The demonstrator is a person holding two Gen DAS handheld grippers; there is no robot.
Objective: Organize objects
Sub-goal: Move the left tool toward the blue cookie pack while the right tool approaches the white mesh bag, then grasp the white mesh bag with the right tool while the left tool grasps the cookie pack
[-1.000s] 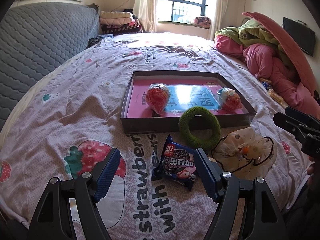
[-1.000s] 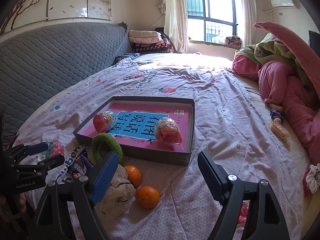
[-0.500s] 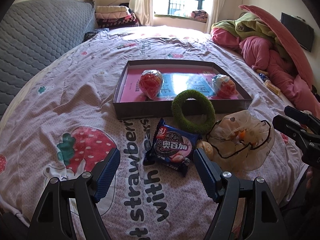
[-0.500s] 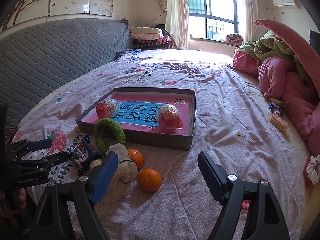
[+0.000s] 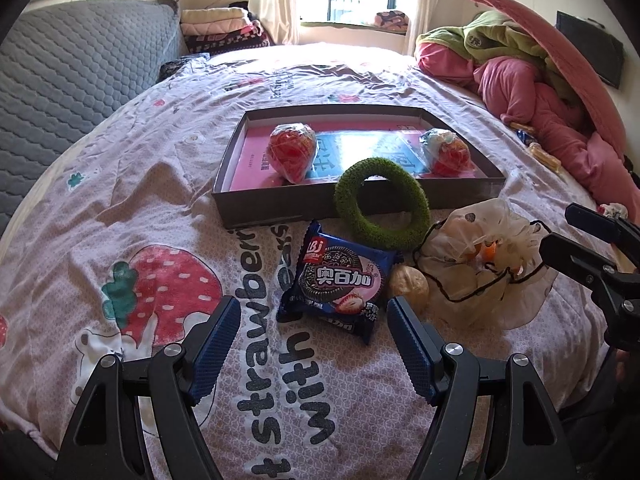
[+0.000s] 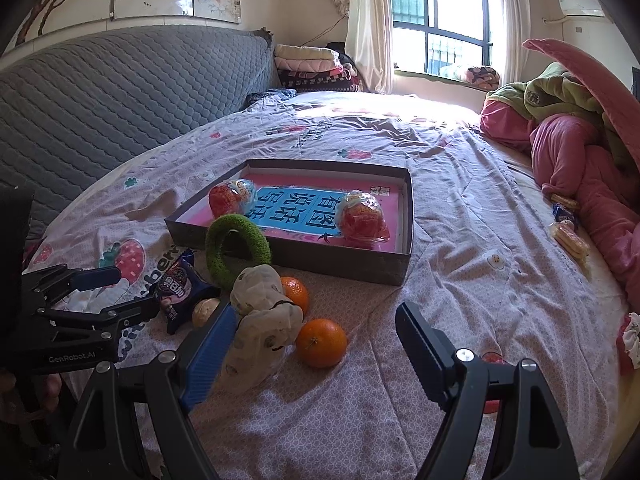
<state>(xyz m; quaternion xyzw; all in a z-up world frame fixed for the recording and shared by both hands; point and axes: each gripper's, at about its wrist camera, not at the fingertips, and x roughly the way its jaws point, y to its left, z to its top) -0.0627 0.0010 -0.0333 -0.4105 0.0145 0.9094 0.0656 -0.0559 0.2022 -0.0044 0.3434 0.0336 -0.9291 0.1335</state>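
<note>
left wrist view: left hand-held gripper (image 5: pixel 314 330) spread wide, nothing between the pads, hovering over the bed (image 5: pixel 120 208).
cookie pack (image 5: pixel 338 278): flat on the bed, dead ahead of the left gripper, near end lying in line with the gap between the pads; long axis runs away from the gripper, tilted a bit left at the far end.
walnut (image 5: pixel 408 282): touching the pack's right edge, just ahead of the right pad.
ring (image 5: pixel 382 204): green, fuzzy, propped against the near wall of the box (image 5: pixel 280 210), beyond the pack.
bag (image 5: pixel 480 264): sheer drawstring bag, right of the walnut, something orange showing through it.
box contents: two wrapped red balls (image 5: pixel 292 152), one left, one right.
right wrist view: right hand-held gripper (image 6: pixel 308 344) also spread, holding nothing.
orange (image 6: pixel 321 343): ahead, between the two fingers' lines; second orange (image 6: pixel 295 293) behind it, against the bag (image 6: pixel 260 320).
bag vs gripper: bag sits just past the left pad, partly hidden by it.
left gripper (image 6: pixel 128 292): seen at left, pointing at the pack (image 6: pixel 180 282).
nearer hand: left for pack and walnut, right for oranges and bag.
judged next: likely the left gripper drops onto the pack; pads would need to straddle its short sides.
box location: centre of the bed, beyond all loose items.
</note>
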